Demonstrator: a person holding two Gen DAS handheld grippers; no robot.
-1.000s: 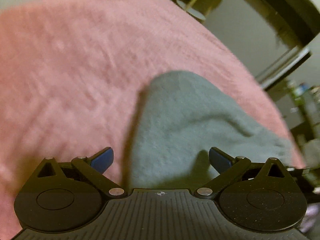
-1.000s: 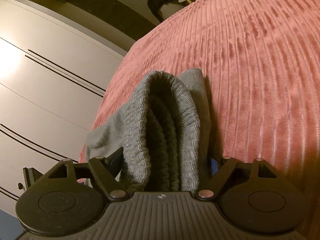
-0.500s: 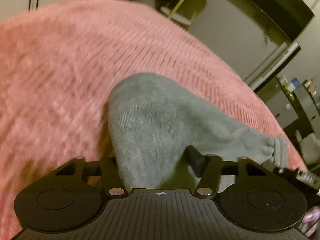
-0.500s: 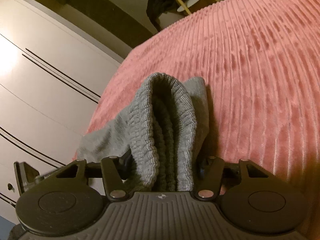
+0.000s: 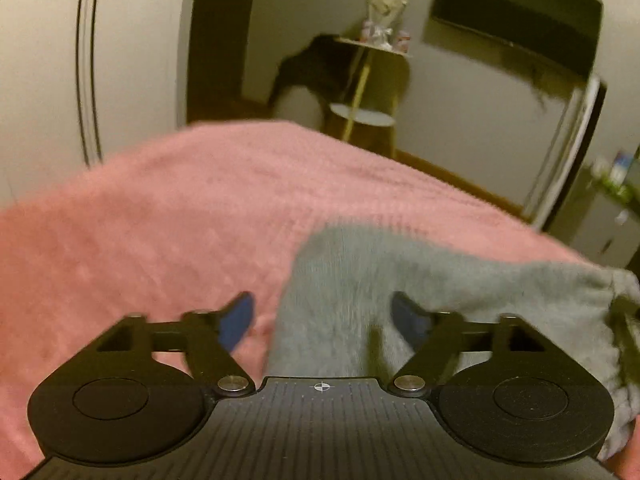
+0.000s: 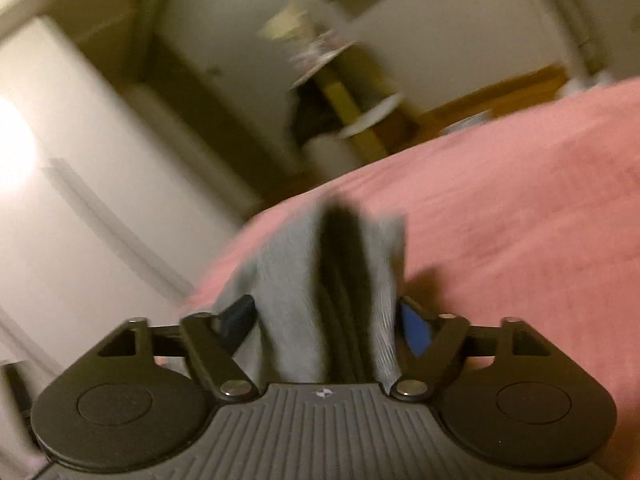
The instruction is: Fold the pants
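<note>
Grey knit pants (image 5: 460, 280) lie bunched on a pink ribbed bedspread (image 5: 140, 240). My left gripper (image 5: 324, 320) hovers over one end of them with its jaws opening. Cloth lies between the jaws, but the left blue pad (image 5: 238, 320) stands clear over the bedspread. In the right wrist view a thick fold of the pants (image 6: 288, 280) stands up between the jaws of my right gripper (image 6: 326, 320), which are also opening. The fold nearly fills the gap. This view is blurred by motion. The bedspread (image 6: 520, 200) runs off to the right.
Beyond the bed's far edge stands a small shelf stand with yellow legs (image 5: 368, 80), with a dark garment (image 5: 316, 64) hanging beside it. White wardrobe doors (image 6: 80, 160) run along the left. A low cabinet with bottles (image 5: 608, 208) is at far right.
Half a second ago both grippers were squeezed on the grey cloth; both now stand wide again. Both hands have risen and tipped up, bringing more of the room into view.
</note>
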